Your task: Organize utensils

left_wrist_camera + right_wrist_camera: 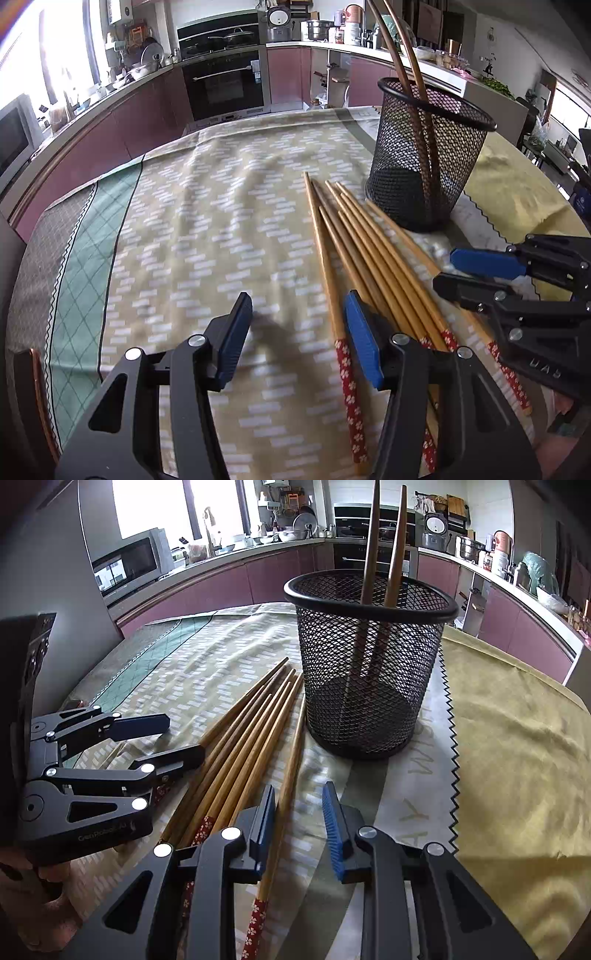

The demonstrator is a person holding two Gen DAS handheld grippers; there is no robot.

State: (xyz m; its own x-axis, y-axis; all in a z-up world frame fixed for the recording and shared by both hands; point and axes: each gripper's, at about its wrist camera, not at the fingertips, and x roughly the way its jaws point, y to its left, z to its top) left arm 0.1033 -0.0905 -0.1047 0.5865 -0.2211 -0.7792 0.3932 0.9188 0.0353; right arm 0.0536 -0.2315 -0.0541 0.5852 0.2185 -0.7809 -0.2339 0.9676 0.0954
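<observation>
Chopsticks (365, 254) lie in a loose bundle on the desk, tips toward a black mesh cup (428, 155), red flowered ends toward the camera. Left claw (299, 332) is open and empty; its right finger sits over the bundle, and one chopstick shows in the gap just inside that finger. Right claw (299, 827) is also open and holds nothing; a single chopstick (284, 794) lies apart from the bundle and passes just beside the pad of its left finger. I cannot tell whether either claw touches the sticks. Mesh cup stands upright just beyond the chopstick tips and contains two darker sticks (384, 554) leaning on its rim. Desk is covered by a patterned beige cloth (207, 221) with a green border, and a yellow cloth (517, 738) lies on the right. Room is a kitchen with pink cabinets (284, 74), a built-in oven (225, 85) and a microwave (129, 561).
</observation>
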